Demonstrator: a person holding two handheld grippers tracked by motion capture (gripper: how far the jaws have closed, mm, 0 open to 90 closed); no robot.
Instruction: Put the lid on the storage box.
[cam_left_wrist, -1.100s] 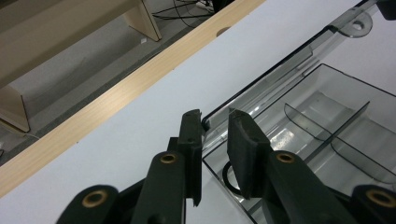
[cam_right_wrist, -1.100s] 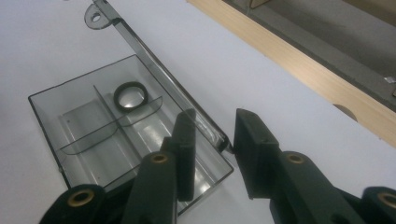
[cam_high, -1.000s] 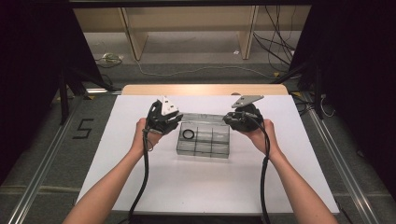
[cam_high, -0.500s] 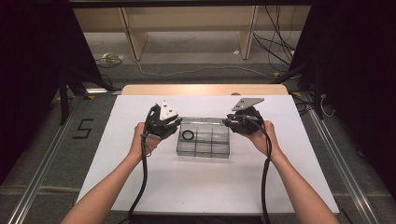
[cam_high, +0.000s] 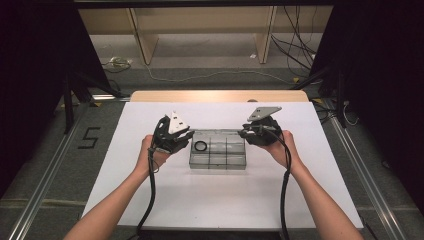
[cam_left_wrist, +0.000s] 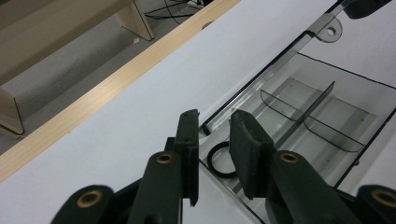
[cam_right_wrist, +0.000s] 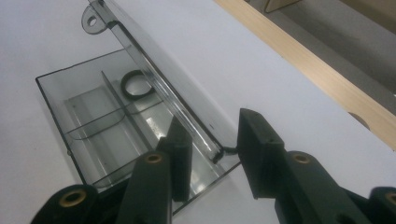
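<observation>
A clear plastic compartment box (cam_high: 217, 166) lies in the middle of the white table, with a black ring (cam_high: 200, 146) in its left compartment. Its clear lid (cam_left_wrist: 280, 60) stands raised along the far side, ending in a small tab with a hole (cam_left_wrist: 330, 31). My left gripper (cam_high: 189, 134) is at the box's left end, open, its jaws (cam_left_wrist: 215, 126) straddling the lid's corner above the ring (cam_left_wrist: 222, 161). At the right end my right gripper (cam_high: 243, 133) is open wider, and the lid's (cam_right_wrist: 154, 70) other corner sits between its jaws (cam_right_wrist: 215, 135). The ring (cam_right_wrist: 135, 84) lies in the far compartment of that view.
The white table top (cam_high: 210, 200) spreads wide in front of the box and to both sides. A wooden strip (cam_high: 215, 96) borders its far edge, with floor, cables and wooden legs beyond. Dividers (cam_left_wrist: 299, 102) split the box into several compartments.
Both grippers have dropped slightly and come a little nearer, settling at the two ends of the box. The box and the ring have not moved.
</observation>
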